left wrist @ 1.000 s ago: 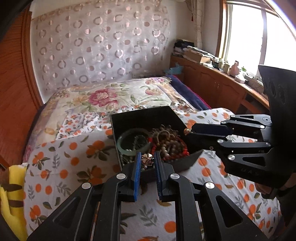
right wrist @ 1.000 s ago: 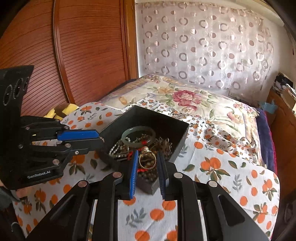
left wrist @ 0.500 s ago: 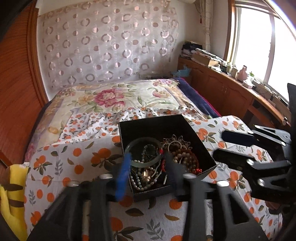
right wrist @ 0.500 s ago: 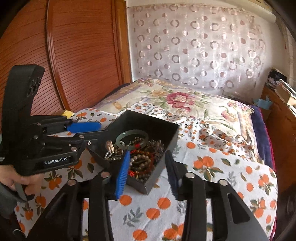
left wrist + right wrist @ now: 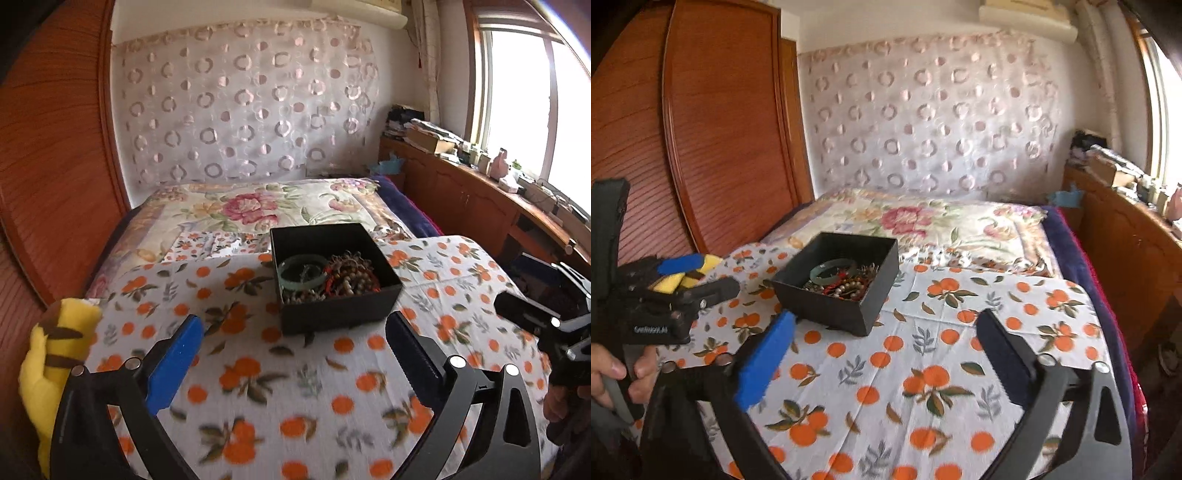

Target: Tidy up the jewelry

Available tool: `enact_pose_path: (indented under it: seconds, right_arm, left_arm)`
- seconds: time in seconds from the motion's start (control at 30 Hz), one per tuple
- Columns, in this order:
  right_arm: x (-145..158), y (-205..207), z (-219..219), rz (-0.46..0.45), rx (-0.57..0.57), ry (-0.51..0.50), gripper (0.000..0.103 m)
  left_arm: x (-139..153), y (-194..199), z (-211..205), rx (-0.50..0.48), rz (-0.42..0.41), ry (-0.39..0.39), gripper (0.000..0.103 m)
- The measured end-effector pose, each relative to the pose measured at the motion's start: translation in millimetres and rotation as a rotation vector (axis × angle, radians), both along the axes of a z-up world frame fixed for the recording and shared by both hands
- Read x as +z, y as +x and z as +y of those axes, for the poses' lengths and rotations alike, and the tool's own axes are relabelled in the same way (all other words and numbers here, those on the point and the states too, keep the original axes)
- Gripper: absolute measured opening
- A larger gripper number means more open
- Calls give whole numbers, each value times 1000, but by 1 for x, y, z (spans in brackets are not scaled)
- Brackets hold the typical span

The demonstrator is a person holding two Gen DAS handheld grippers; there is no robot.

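Note:
A black open box sits on the orange-print cloth on the bed. It holds a green bangle, bead strings and other jewelry. It also shows in the right wrist view with the bangle. My left gripper is open and empty, pulled back in front of the box. My right gripper is open and empty, also back from the box. The right gripper shows at the right edge of the left wrist view. The left gripper shows at the left of the right wrist view.
A yellow plush toy lies at the cloth's left edge. A floral quilt covers the far bed. A wooden wardrobe stands on the left and a wooden cabinet under the window on the right.
Both grippers were shut on small jewelry pieces over the box. They opened, the pieces are gone from the jaws, and both pulled back from the box.

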State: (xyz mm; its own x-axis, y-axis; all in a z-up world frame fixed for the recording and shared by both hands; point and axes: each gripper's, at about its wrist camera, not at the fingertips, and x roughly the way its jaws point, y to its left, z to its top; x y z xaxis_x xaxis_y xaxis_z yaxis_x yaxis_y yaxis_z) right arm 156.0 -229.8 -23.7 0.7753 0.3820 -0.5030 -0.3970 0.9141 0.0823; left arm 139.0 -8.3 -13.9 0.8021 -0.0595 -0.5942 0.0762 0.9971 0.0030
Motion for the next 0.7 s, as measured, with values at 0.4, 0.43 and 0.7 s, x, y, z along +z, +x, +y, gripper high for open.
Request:
enact_pose_path:
  seconds: [0.4, 0.43, 0.7]
  right_arm:
    - [22, -72, -12, -63, -66, 31, 101]
    - [22, -75, -12, -63, -69, 31, 101]
    - [18, -80, -12, -58, -81, 29, 101]
  left_arm:
    - [17, -75, -5, 34, -51, -2, 95]
    - [16, -76, -4, 37, -47, -5, 95]
    - [12, -79, -3, 31, -49, 0, 95]
